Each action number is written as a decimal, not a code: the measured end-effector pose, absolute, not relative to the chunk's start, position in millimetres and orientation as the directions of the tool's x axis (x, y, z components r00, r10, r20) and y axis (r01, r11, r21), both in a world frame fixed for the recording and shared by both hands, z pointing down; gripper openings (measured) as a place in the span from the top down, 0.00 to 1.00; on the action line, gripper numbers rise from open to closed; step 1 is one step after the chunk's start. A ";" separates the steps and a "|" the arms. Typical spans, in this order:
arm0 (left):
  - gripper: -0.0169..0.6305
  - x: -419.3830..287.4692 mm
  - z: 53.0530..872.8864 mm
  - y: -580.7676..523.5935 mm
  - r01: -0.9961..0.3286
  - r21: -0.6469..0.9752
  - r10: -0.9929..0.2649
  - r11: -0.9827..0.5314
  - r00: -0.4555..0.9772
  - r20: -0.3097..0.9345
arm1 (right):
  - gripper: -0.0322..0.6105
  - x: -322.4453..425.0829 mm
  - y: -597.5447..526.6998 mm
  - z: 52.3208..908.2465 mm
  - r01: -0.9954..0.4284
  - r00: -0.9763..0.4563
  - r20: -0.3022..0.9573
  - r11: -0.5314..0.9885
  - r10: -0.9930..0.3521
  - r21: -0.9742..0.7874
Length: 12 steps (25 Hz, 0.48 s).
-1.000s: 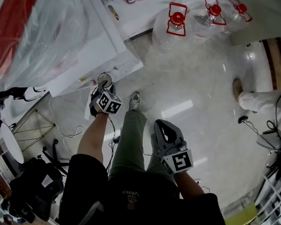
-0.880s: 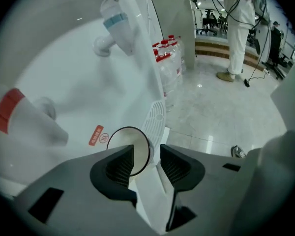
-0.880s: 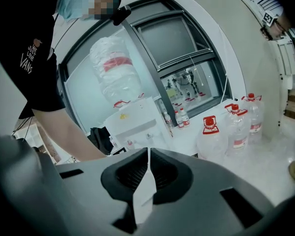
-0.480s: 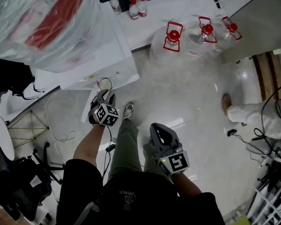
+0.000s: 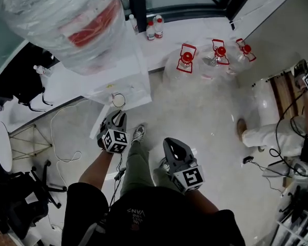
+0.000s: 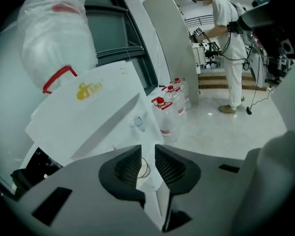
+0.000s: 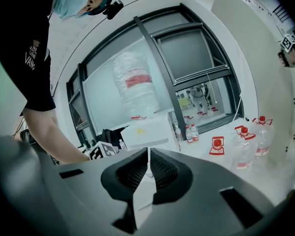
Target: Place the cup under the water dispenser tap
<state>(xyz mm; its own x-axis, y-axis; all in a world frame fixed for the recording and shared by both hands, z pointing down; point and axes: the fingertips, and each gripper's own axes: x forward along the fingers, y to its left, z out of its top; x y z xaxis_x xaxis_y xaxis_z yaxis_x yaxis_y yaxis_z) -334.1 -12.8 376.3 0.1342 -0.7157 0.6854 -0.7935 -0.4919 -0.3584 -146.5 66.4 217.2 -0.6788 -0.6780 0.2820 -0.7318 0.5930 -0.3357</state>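
A clear cup [image 5: 118, 100] stands on the ledge of the white water dispenser [image 5: 124, 76], whose top carries a big plastic-wrapped bottle [image 5: 77, 19]. My left gripper [image 5: 117, 116] hangs just short of the cup and does not touch it. In the left gripper view the cup's rim [image 6: 144, 168] shows through the narrow gap of the left gripper [image 6: 148, 157], below the small tap [image 6: 137, 124]. Its jaws are closing with nothing pressed between them. My right gripper [image 5: 175, 144] is lower right over the floor; the right gripper [image 7: 148, 163] is shut and empty.
Three large water jugs with red caps [image 5: 187, 60] stand on the floor right of the dispenser, with small bottles [image 5: 154, 28] behind them. A person in white [image 5: 269, 135] is at the right. Cables [image 5: 66, 147] and black gear [image 5: 15, 209] lie at the left.
The cup was at the left gripper's tips a second ago; now it stands apart from them on the ledge. Both grippers have risen, and the dispenser's bottle has come fully into view.
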 end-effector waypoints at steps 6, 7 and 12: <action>0.90 -319.7 312.6 18.8 -0.847 -0.333 -0.789 -0.414 0.151 0.596 | 0.88 -146.4 85.6 187.0 -0.712 -0.700 0.228 0.635 -0.677 -0.298; 0.91 -316.9 302.8 24.6 -0.856 -0.329 -0.802 -0.400 0.152 0.578 | 0.88 -145.4 88.3 180.3 -0.708 -0.704 0.213 0.644 -0.678 -0.291; 0.93 -307.7 260.6 56.7 -0.896 -0.304 -0.859 -0.323 0.142 0.492 | 0.88 -138.9 107.9 157.5 -0.685 -0.727 0.180 0.680 -0.663 -0.261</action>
